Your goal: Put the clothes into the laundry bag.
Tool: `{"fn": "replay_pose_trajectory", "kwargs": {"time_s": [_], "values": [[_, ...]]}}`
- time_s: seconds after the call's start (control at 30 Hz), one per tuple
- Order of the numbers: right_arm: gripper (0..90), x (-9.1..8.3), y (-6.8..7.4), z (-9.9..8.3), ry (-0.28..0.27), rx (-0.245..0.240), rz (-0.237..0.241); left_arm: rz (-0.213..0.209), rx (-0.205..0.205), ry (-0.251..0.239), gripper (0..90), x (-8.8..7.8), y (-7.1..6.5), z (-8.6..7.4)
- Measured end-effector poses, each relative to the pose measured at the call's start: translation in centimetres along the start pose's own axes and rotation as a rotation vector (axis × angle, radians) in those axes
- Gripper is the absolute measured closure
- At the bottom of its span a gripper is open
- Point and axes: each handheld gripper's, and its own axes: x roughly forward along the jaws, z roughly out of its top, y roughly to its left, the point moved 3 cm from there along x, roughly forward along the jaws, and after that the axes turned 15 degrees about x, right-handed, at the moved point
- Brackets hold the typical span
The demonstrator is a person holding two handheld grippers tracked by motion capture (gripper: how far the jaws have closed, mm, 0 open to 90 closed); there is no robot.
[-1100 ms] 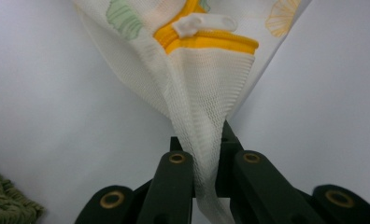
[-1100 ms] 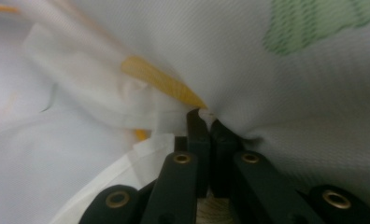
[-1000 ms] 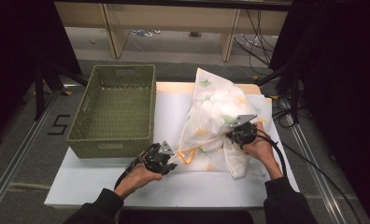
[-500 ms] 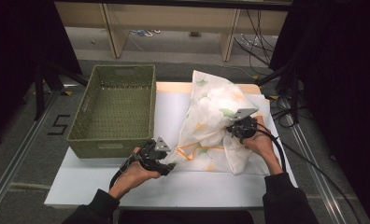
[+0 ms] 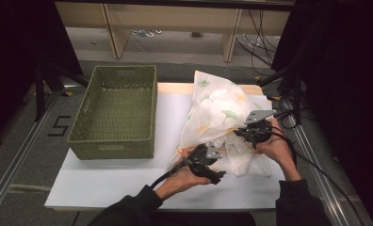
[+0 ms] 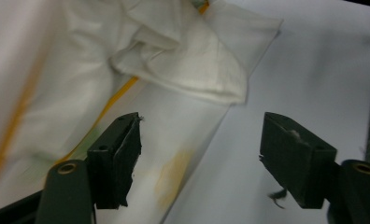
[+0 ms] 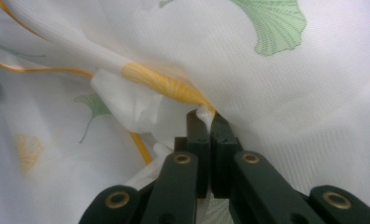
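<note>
Jaws: my right gripper clamped on thin white leaf-print cloth, left gripper apart (empty). I'd bite one hem layer w/ left, near the corner.

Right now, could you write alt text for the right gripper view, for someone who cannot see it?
A hand-held gripper, its two black jaws shut, pinches a fold of thin white cloth. The cloth is printed with green and orange leaves.

Readable: a single black digit "5", marked on the grey floor left of the table, beside the metal rail. No other legible text, label or brand anywhere.
</note>
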Motion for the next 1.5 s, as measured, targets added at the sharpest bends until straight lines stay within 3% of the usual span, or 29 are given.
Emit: {"fn": "replay_pose_trajectory", "kwargs": {"time_s": [0.07, 0.1, 0.13, 0.23, 0.27, 0.33, 0.37, 0.4, 0.47, 0.5, 0.57, 0.6, 0.67, 0.77, 0.8, 0.87, 0.9, 1.03, 1.07, 1.13, 1.17, 1.2, 1.23, 1.27, 1.37, 1.4, 1.43, 1.47, 1.5], "values": [[90.0, -0.2, -0.1, -0.1, 0.007, 0.004, 0.0, -0.024, -0.008, -0.01, 26.1, 1.0, -0.3, 0.4], [90.0, -0.6, -0.2, -0.2, 0.005, 0.003, 0.0, -0.02, 0.032, -0.002, 25.6, 2.8, -0.7, 1.1], [90.0, -0.7, -0.3, -0.3, -0.002, -0.006, 0.002, -0.02, 0.039, -0.001, 24.0, 3.7, -0.9, 1.4], [90.0, -1.1, -0.4, -0.3, 0.003, -0.012, 0.003, -0.013, 0.016, 0.003, 21.9, 5.5, -1.0, 1.7], [90.0, -1.3, -0.4, -0.3, -0.009, -0.019, -0.001, -0.001, 0.026, 0.005, 22.5, 6.3, -1.1, 1.8], [90.0, -1.6, -0.4, -0.4, 0.0, -0.009, 0.008, 0.072, 0.081, 0.049, 26.7, 8.2, -0.7, 2.0], [90.0, -1.6, -0.4, -0.4, 0.0, -0.009, 0.008, 0.072, 0.081, 0.049, 29.0, 8.2, -0.7, 2.0], [90.0, -1.8, -0.4, -0.3, -0.011, -0.023, 0.009, 0.028, 0.009, 0.032, 33.1, 8.8, -0.2, 2.3], [90.0, -2.0, -0.3, -0.4, -0.003, -0.001, 0.013, 0.037, 0.009, 0.028, 53.3, 9.0, 0.2, 2.5], [90.0, -2.0, -0.3, -0.4, -0.003, -0.001, 0.013, 0.06, 0.03, 0.031, 53.3, 9.0, 0.8, 2.6], [90.0, -2.1, -0.4, -0.3, -0.018, -0.016, 0.011, 0.052, -0.01, 0.007, 81.3, 8.9, 1.7, 2.7], [90.0, -2.1, -0.4, -0.3, -0.018, -0.016, 0.011, 0.059, -0.019, 0.004, 85.4, 8.9, 2.1, 2.6], [90.0, -2.3, -0.4, -0.2, -0.02, -0.025, 0.011, 0.148, 0.024, 0.023, 86.5, 8.1, 3.7, 2.4], [90.0, -2.5, -0.3, -0.2, -0.013, -0.021, 0.011, 0.196, 0.034, 0.042, 86.7, 6.9, 5.1, 2.2], [90.0, -2.5, -0.2, -0.1, -0.017, -0.043, 0.007, 0.255, 0.024, 0.025, 86.7, 6.5, 5.7, 2.2], [90.0, -2.5, -0.1, -0.2, -0.008, -0.022, 0.006, 0.3, 0.02, 0.027, 86.7, 5.5, 7.0, 1.9], [90.0, -2.4, 0.1, -0.2, -0.001, -0.046, 0.014, 0.325, -0.004, 0.031, 86.7, 5.1, 7.9, 1.6], [90.0, -2.1, 0.9, -0.2, 0.0, -0.045, 0.022, 0.387, 0.023, 0.062, 86.7, 5.3, 8.7, 1.5], [90.0, -2.0, 1.3, -0.3, 0.025, -0.059, 0.027, 0.423, -0.006, 0.029, 86.7, 5.6, 9.2, 1.7], [90.0, -2.0, 1.7, -0.4, 0.047, -0.058, 0.03, 0.481, -0.002, 0.009, 86.8, 5.8, 9.6, 1.9], [90.0, -1.9, 1.6, -0.4, 0.03, -0.058, 0.018, 0.481, -0.002, 0.009, 86.8, 5.8, 9.6, 1.9], [90.0, -1.8, 1.6, -0.4, 0.03, -0.041, 0.019, 0.533, -0.031, 0.002, 86.8, 6.6, 10.3, 1.6], [90.0, -1.8, 1.6, -0.4, 0.03, -0.041, 0.019, 0.533, -0.031, 0.002, 86.7, 6.6, 10.3, 1.6], [90.0, -1.4, 1.4, -0.7, 0.041, -0.036, 0.021, 0.526, -0.1, -0.018, 86.5, 7.4, 11.2, 0.8], [90.0, -0.7, 1.3, -1.0, 0.061, -0.045, 0.025, 0.517, -0.104, -0.01, 85.0, 7.4, 11.2, 0.5], [90.0, 0.1, 1.4, -1.4, 0.091, -0.047, 0.028, 0.474, -0.083, 0.019, 82.7, 6.8, 10.8, 0.4], [90.0, 0.1, 1.4, -1.4, 0.091, -0.047, 0.028, 0.474, -0.083, 0.019, 78.9, 6.8, 10.8, 0.4], [90.0, 0.4, 1.4, -1.5, 0.101, -0.039, 0.038, 0.446, -0.102, 0.016, 78.9, 6.6, 10.5, 0.4], [90.0, 0.8, 1.4, -1.8, 0.111, -0.041, 0.04, 0.404, -0.126, -0.005, 70.8, 6.1, 9.7, 0.2]]}}
